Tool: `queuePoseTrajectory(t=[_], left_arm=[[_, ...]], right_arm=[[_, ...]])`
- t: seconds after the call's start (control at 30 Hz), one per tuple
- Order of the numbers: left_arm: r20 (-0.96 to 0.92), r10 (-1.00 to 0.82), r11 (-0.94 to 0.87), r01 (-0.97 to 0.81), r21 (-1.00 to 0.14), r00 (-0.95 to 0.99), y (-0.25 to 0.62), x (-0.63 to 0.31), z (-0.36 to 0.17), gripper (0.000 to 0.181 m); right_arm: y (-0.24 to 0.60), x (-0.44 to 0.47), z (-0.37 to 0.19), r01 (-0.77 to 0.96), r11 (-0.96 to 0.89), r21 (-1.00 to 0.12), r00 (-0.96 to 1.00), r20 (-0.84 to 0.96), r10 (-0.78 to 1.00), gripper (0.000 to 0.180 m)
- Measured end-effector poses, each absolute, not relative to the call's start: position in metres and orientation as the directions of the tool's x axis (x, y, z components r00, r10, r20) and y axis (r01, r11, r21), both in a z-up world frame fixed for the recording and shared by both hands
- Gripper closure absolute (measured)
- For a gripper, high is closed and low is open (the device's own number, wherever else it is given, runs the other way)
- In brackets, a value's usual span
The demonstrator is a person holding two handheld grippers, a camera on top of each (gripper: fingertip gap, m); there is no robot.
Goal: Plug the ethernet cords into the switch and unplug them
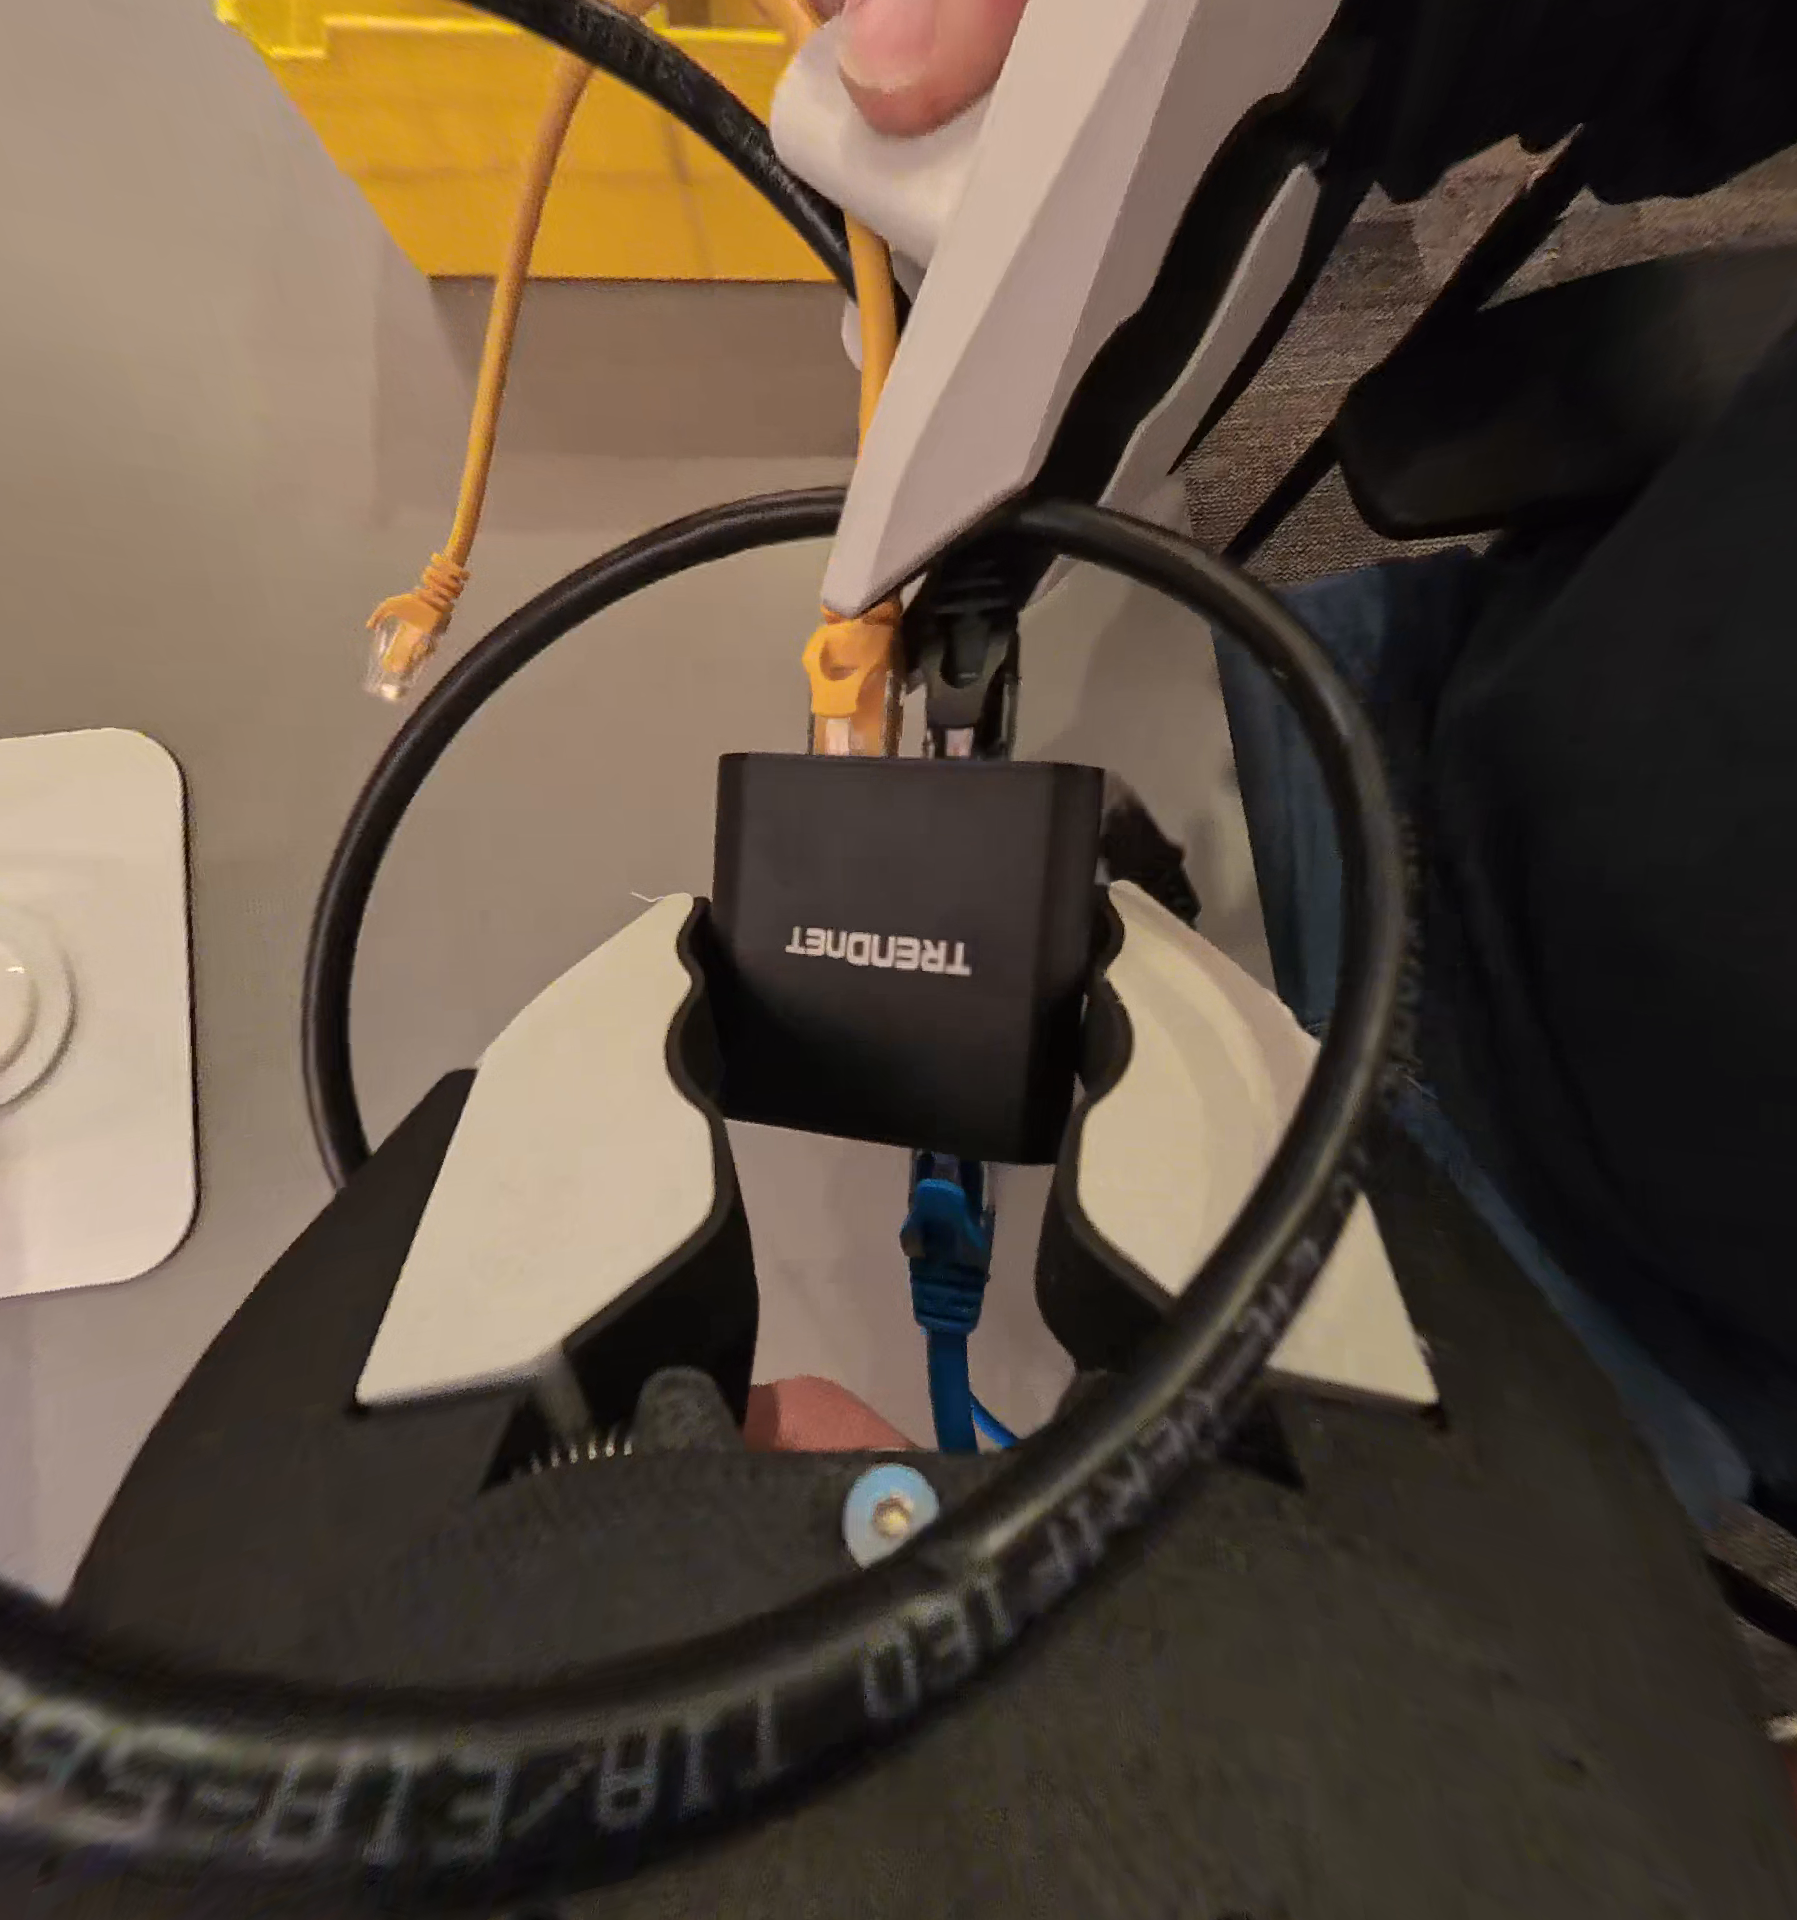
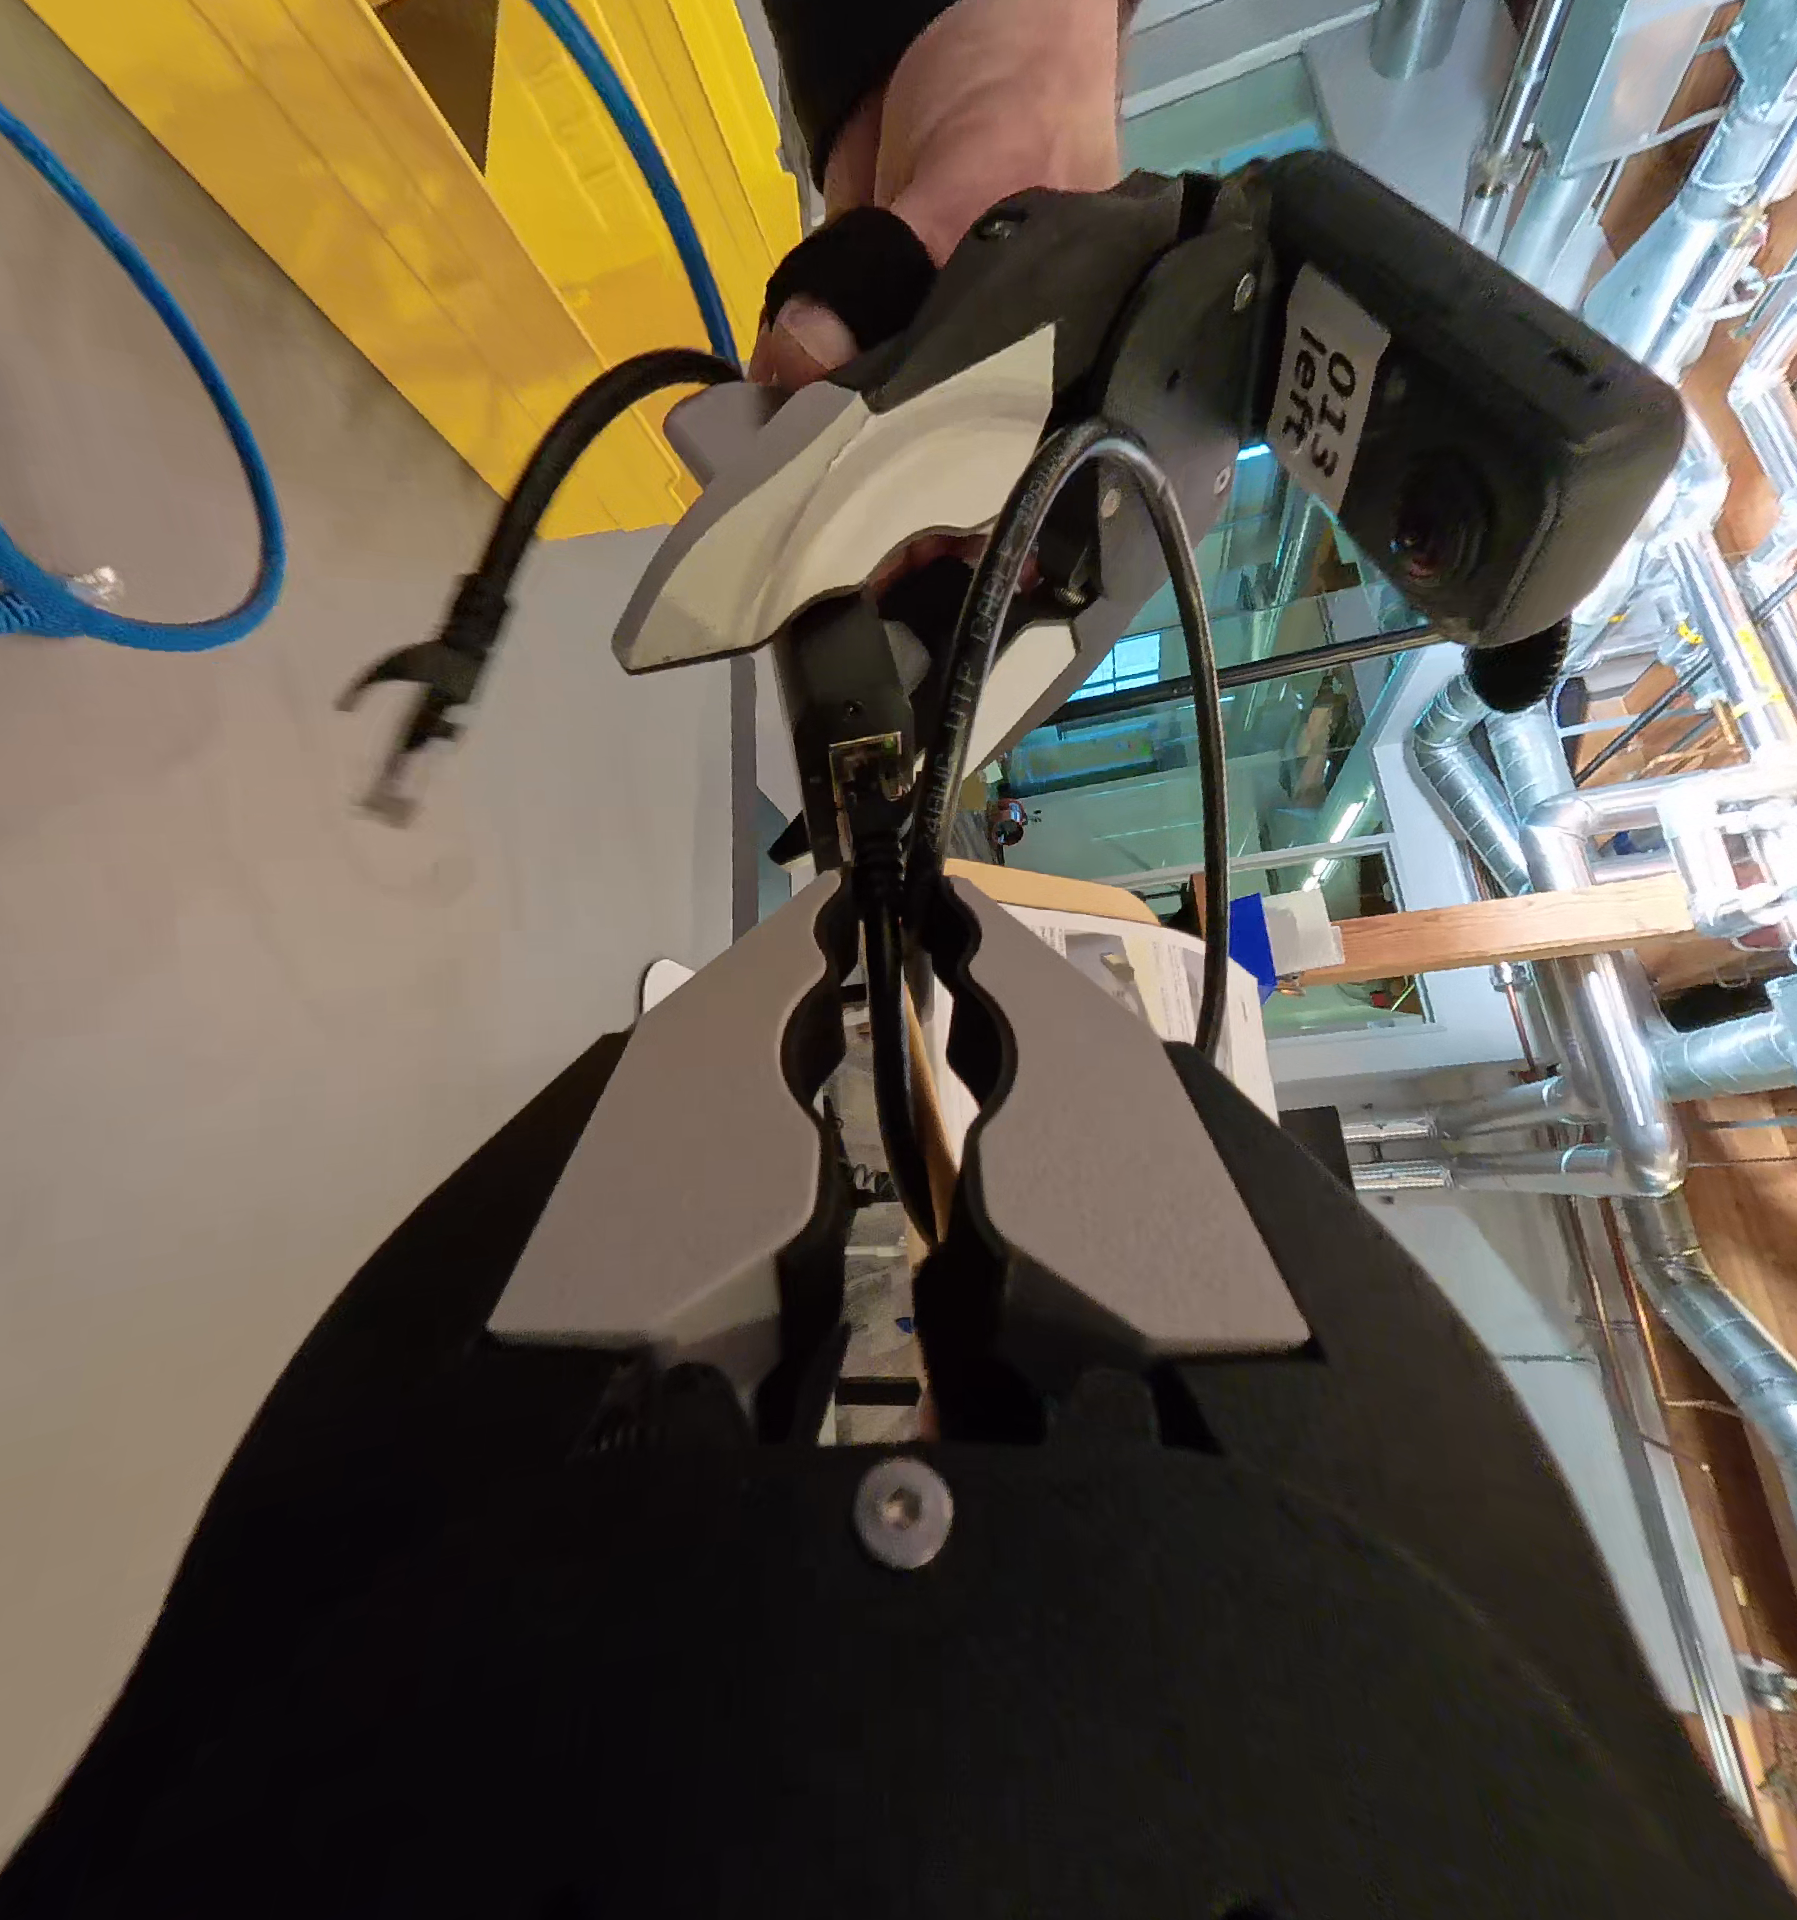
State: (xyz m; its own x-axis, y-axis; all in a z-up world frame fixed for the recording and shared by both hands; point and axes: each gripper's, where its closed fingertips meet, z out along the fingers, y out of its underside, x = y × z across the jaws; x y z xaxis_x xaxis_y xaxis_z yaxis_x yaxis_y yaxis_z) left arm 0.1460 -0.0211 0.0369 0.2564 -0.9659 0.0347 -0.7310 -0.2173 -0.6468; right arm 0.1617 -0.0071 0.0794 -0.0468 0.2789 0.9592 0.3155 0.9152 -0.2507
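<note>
In the left wrist view, the left claw (image 1: pixel 899 1023) was closed on the black switch (image 1: pixel 899 935), its two fingers clamped against the box's sides and holding it up off the grey worktop (image 1: pixel 198 416). An orange plug (image 1: pixel 850 686) and a black plug (image 1: pixel 967 675) sat side by side in the far face of the switch, and a blue plug (image 1: pixel 944 1236) hung from the near face, between the fingers. The right claw (image 1: pixel 961 582) came down from above with its tips at the two far plugs. The black cord (image 1: pixel 1320 727) looped widely around the switch. A loose orange end (image 1: pixel 406 639) lay on the worktop near a yellow bin (image 1: pixel 561 156), with a white card (image 1: pixel 63 997) to the left.

In the right wrist view, the right claw (image 2: pixel 883 904) was nearly closed around the black cord (image 2: pixel 886 997) just behind its plug, which was seated in a port of the switch (image 2: pixel 852 717); the orange cord ran between the fingers too. Whether the tips truly pinched the boot or only bracketed it, I cannot tell. A free black plug (image 2: pixel 426 707) dangled, blurred, and a blue cord (image 2: pixel 146 436) curled on the worktop.

The risk, as I judge it: pulling with the latch tab not pressed would drag the switch out of the left claw or strain the cord. The tips could also catch the orange plug beside it, and the black loop could snag on the left claw.
</note>
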Motion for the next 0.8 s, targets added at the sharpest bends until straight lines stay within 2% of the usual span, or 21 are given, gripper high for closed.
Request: queuePoseTrajectory(t=[0.1, 0.23, 0.33, 0.57, 0.67, 0.8], left_arm=[[0.049, -0.946, -0.28, -0.734, -0.619, 0.319, -0.016, 0.143, 0.034, 0.114], [0.08, -0.912, -0.373, -0.733, -0.568, 0.402, -0.009, 0.131, 0.027, 0.114], [0.11, -0.886, -0.432, -0.714, -0.551, 0.451, -0.005, 0.122, 0.024, 0.114], [0.112, -0.866, -0.47, -0.718, -0.513, 0.487, -0.006, 0.127, 0.023, 0.114], [0.111, -0.861, -0.478, -0.715, -0.51, 0.497, -0.006, 0.129, 0.026, 0.115], [0.13, -0.843, -0.509, -0.697, -0.505, 0.522, -0.003, 0.127, 0.025, 0.115]], right_arm=[[0.002, 0.161, 0.071, 0.332, 0.885, -0.327, -0.046, 0.931, 0.362, 0.167], [0.011, 0.166, 0.073, 0.372, 0.848, -0.377, -0.017, 0.911, 0.412, 0.154], [-0.002, 0.172, 0.072, 0.361, 0.843, -0.399, -0.037, 0.897, 0.441, 0.154], [-0.008, 0.151, 0.064, 0.411, 0.849, -0.332, -0.102, 0.909, 0.405, 0.153], [0.005, 0.146, 0.062, 0.469, 0.838, -0.279, -0.122, 0.92, 0.374, 0.163], [0.01, 0.143, 0.059, 0.473, 0.847, -0.245, -0.144, 0.926, 0.348, 0.161]])
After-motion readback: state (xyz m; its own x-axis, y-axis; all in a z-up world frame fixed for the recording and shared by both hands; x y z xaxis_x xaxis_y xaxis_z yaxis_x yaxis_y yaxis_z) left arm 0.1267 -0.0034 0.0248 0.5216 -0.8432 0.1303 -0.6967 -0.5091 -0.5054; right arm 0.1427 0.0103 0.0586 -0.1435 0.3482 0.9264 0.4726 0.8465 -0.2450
